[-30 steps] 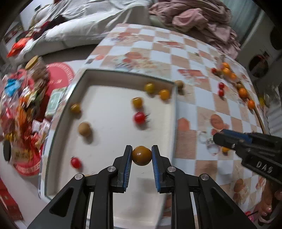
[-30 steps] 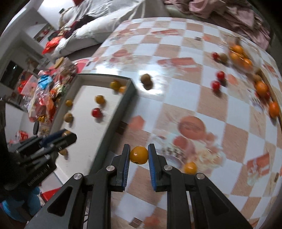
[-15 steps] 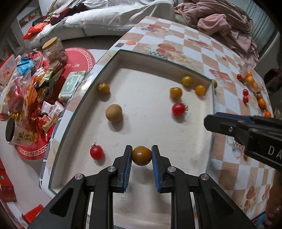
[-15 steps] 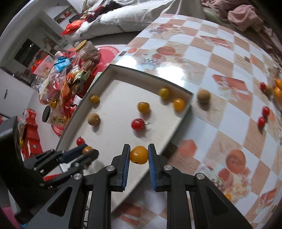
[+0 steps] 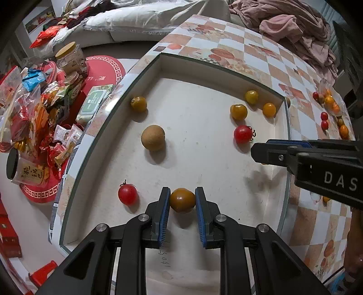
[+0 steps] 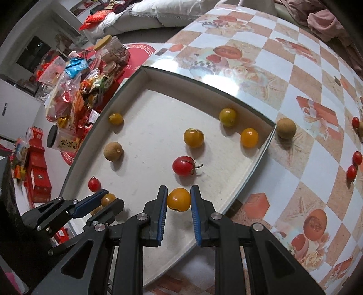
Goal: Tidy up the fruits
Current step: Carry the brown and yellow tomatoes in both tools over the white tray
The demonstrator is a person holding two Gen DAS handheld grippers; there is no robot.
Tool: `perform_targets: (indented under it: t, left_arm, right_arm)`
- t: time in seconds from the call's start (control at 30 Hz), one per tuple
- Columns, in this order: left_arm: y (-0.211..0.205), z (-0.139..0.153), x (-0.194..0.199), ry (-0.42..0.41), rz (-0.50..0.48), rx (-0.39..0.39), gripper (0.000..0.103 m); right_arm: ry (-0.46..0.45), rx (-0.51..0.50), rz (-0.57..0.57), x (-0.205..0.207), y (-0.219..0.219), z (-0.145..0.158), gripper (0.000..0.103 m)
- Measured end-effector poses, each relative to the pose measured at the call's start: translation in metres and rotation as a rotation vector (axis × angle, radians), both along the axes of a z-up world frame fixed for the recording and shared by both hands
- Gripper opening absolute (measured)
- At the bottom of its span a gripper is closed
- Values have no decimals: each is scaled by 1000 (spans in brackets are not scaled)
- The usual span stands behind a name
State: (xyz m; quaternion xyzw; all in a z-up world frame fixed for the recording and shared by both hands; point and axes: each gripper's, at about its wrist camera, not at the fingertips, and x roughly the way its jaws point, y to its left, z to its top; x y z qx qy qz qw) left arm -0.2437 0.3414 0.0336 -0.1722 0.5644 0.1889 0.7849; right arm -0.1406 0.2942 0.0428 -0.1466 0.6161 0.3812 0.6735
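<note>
Loose in the tray (image 5: pixel 286 145): two red tomatoes, four yellow, one longan. Left gripper (image 5: pixel 182 200) clamps a brownish tomato (image 5: pixel 182 199); right gripper (image 6: pixel 179 199) an orange tomato (image 6: pixel 178 199).

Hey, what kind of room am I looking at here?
Most likely a lived-in home living room: a table with a checked fruit-print cover, a pale sofa behind it with rumpled pink clothes, and snack packets and jars piled beside the table.
</note>
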Motion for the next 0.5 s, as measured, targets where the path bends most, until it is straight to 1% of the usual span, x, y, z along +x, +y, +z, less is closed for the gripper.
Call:
perform_targets:
  t: [0.3,0.5]
  left_arm:
    - [-9,-7,1,16,-34,10,24]
    - [-12,-8,2,16,-53,30,24]
  right_arm:
    - [7,-24,-3,2,6,-9,22]
    - [3,-49,3,0,12,-19,22]
